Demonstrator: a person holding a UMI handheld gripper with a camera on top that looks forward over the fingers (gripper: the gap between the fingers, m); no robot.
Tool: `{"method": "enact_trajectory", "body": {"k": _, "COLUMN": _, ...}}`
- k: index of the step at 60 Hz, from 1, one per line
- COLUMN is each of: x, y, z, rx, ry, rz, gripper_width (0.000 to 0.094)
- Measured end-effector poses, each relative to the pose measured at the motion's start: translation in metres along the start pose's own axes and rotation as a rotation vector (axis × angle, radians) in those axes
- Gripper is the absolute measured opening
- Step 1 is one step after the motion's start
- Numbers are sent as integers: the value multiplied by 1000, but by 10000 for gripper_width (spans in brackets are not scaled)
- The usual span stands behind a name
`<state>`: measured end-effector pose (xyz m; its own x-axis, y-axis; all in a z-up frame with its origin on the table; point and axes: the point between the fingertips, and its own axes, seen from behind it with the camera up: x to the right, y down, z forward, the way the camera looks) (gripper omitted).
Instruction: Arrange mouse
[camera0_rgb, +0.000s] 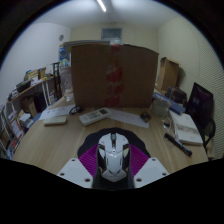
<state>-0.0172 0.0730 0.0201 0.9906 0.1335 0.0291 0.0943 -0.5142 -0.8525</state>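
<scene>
So we've got the mouse (113, 155) sitting right between the fingers of the claw (113, 163), nose pointing away from us; the magenta pads (92, 158) hug both its sides, so we'd say the claw is clamped on it, probably gripped lengthwise so it stays straight when set down; the table (60, 140) spreads out beyond the claw, with a keyboard (95, 116) further ahead and a big cardboard box (113, 74) behind that; a notebook (186, 128) lies off to the right; we'd guess the mouse wants to land beside that keyboard.
</scene>
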Motion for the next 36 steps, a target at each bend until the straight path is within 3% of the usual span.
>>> {"method": "enact_trajectory", "body": {"k": 8, "x": 5, "y": 29, "z": 9, "rx": -94, "ry": 33, "rz": 25, "gripper_width": 405}}
{"method": "enact_trajectory", "body": {"k": 15, "x": 4, "y": 28, "z": 12, "rx": -77, "ry": 21, "rz": 68, "gripper_width": 482}}
{"method": "enact_trajectory", "body": {"k": 18, "x": 3, "y": 28, "z": 12, "rx": -80, "ry": 14, "rz": 76, "gripper_width": 540}}
{"method": "enact_trajectory", "body": {"k": 19, "x": 2, "y": 30, "z": 12, "rx": -88, "ry": 9, "rz": 73, "gripper_width": 610}}
{"method": "enact_trajectory", "body": {"k": 20, "x": 1, "y": 32, "z": 11, "rx": -95, "ry": 2, "rz": 68, "gripper_width": 582}}
{"method": "enact_trajectory", "body": {"k": 21, "x": 1, "y": 30, "z": 11, "rx": -86, "ry": -5, "rz": 64, "gripper_width": 616}}
{"method": "enact_trajectory", "body": {"k": 26, "x": -3, "y": 35, "z": 1, "rx": -96, "ry": -31, "rz": 46, "gripper_width": 860}}
{"method": "enact_trajectory", "body": {"k": 36, "x": -6, "y": 39, "z": -49, "rx": -35, "ry": -63, "rz": 24, "gripper_width": 855}}
